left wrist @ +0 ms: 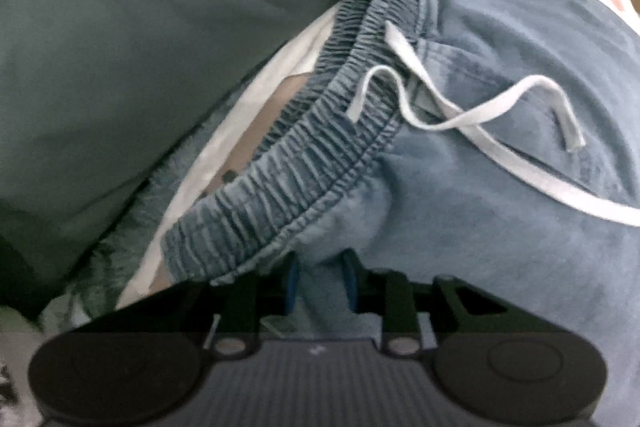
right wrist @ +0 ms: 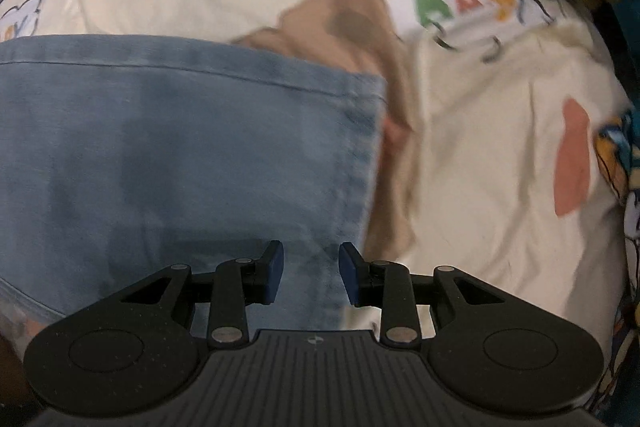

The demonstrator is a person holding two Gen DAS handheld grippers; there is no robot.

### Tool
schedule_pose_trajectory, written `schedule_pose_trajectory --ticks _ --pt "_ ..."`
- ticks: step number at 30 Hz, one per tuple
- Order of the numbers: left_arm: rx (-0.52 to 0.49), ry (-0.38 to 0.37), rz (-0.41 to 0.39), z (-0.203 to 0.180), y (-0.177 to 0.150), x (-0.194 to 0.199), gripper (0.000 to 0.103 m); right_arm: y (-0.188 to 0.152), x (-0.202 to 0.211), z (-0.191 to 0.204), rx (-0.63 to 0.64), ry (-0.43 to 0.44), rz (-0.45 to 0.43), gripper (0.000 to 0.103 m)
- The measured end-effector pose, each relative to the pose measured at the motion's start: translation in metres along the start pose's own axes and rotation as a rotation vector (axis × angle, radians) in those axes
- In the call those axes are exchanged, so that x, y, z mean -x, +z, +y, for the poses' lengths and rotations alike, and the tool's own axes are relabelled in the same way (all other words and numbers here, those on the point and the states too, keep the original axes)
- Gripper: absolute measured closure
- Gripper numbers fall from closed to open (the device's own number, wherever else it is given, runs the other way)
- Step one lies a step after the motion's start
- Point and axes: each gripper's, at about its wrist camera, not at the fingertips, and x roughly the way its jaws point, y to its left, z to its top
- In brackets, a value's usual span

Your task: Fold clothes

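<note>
I see one pair of blue trousers (left wrist: 500, 187) on the printed sheet (right wrist: 500, 131), with one white drawstring (left wrist: 460, 119). Waistband (left wrist: 288, 163) runs diagonally. My left gripper (left wrist: 320, 287) is clamped on trouser fabric; my right gripper (right wrist: 311, 275) hovers apart over the hem (right wrist: 356, 163).

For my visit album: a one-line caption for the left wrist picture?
Left gripper pinching blue drawstring trousers just below the elastic waistband.

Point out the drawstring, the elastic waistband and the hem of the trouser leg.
drawstring (left wrist: 460, 121), left wrist view, where its loops cross.
elastic waistband (left wrist: 304, 163), left wrist view, mid gathered band.
trouser leg hem (right wrist: 358, 163), right wrist view, stitched edge.
</note>
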Motion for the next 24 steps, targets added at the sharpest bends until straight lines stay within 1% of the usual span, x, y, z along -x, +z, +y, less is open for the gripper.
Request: schedule_pose_trajectory --ticks 1,5,7,9,11,12,13,15,17,19,21,23,24 --pt "-0.017 0.015 0.002 0.002 -0.002 0.003 0.1 -0.003 -0.001 -0.004 -0.004 0.001 0.002 0.066" --pt "-0.086 0.026 0.001 0.001 -0.011 0.0 0.1 -0.014 -0.001 -0.013 -0.029 0.03 0.002 0.066" --pt "-0.089 0.043 0.012 -0.002 -0.01 0.001 0.1 -0.017 0.0 -0.016 -0.032 0.043 -0.003 0.066" --pt "-0.063 0.063 0.036 -0.003 -0.009 0.01 0.1 -0.02 0.004 -0.018 -0.027 0.051 -0.008 0.066" --pt "-0.033 0.059 0.047 -0.003 -0.009 0.021 0.092 -0.022 0.01 -0.017 -0.023 0.065 -0.016 0.066" --pt "-0.018 0.047 0.046 -0.003 -0.008 0.025 0.079 -0.022 0.014 -0.017 -0.021 0.077 -0.018 0.066" --pt "-0.009 0.035 0.04 -0.003 -0.008 0.032 0.06 -0.023 0.017 -0.017 -0.018 0.089 -0.019 0.065" --pt "-0.015 0.019 0.013 -0.004 -0.011 0.049 0.045 -0.025 0.023 -0.015 -0.002 0.096 -0.024 0.065" --pt "-0.027 0.003 0.0 -0.005 -0.016 0.067 0.044 -0.029 0.031 -0.015 0.008 0.102 -0.041 0.064" --pt "-0.017 -0.015 0.016 -0.002 -0.024 0.088 0.039 -0.025 0.038 -0.018 0.005 0.111 -0.06 0.064" --pt "0.002 -0.018 0.023 0.001 -0.032 0.112 0.036 -0.032 0.045 -0.021 -0.001 0.119 -0.08 0.063" --pt "0.008 -0.034 0.01 0.003 -0.038 0.132 0.035 -0.038 0.052 -0.025 0.001 0.129 -0.096 0.062" --pt "0.008 -0.04 0.002 0.004 -0.04 0.139 0.031 -0.038 0.055 -0.026 0.002 0.135 -0.101 0.062"
